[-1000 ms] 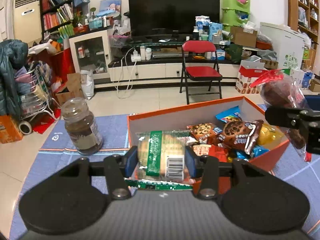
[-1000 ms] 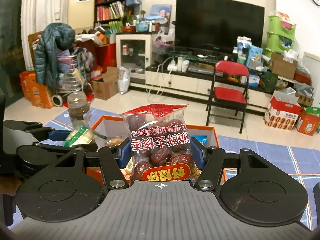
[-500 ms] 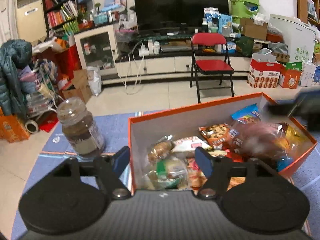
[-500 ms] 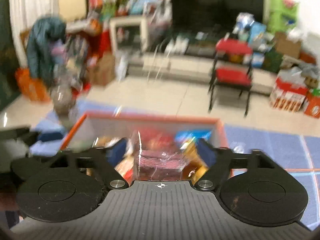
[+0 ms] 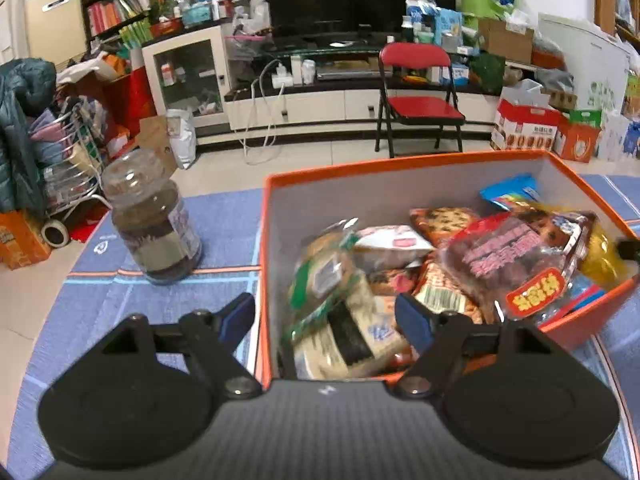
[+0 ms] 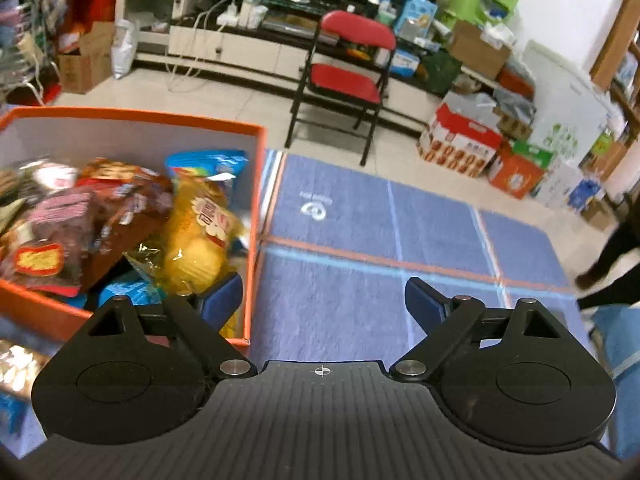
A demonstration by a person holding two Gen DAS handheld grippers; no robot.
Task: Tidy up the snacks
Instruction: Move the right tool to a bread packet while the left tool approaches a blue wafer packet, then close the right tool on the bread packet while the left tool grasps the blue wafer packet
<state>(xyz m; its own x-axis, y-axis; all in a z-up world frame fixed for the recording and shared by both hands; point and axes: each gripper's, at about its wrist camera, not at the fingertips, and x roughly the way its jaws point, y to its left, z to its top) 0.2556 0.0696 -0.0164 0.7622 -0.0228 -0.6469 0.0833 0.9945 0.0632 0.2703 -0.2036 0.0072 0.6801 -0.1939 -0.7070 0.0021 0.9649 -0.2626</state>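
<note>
With both packets now lying in the orange box (image 5: 404, 162), the drop-off step looks finished. Left tongs (image 5: 325, 317) hang over the near left corner of the box, jaws having just spread further apart; nothing is pinched, though the green-banded packet (image 5: 340, 312) lies loose below and between them, among the other snacks. Right tongs (image 6: 323, 297) have also just let go and narrowed slightly, still wide, empty; they point past the box's right wall at the bare blue cloth of the table (image 6: 400, 240). The red-labelled bag of dark fruit (image 5: 508, 260) rests on top of the heap toward the right side, tilted. A brown-filled jar (image 5: 154, 220) stands outside the box, just beside its left wall, upright on the cloth.

Judgement: next comes fetching whatever remains loose. The jar seems the left hand's likely candidate; it would need the jaws wide and a level approach round its body. Some packets show blurred at the right view's lower left edge.
</note>
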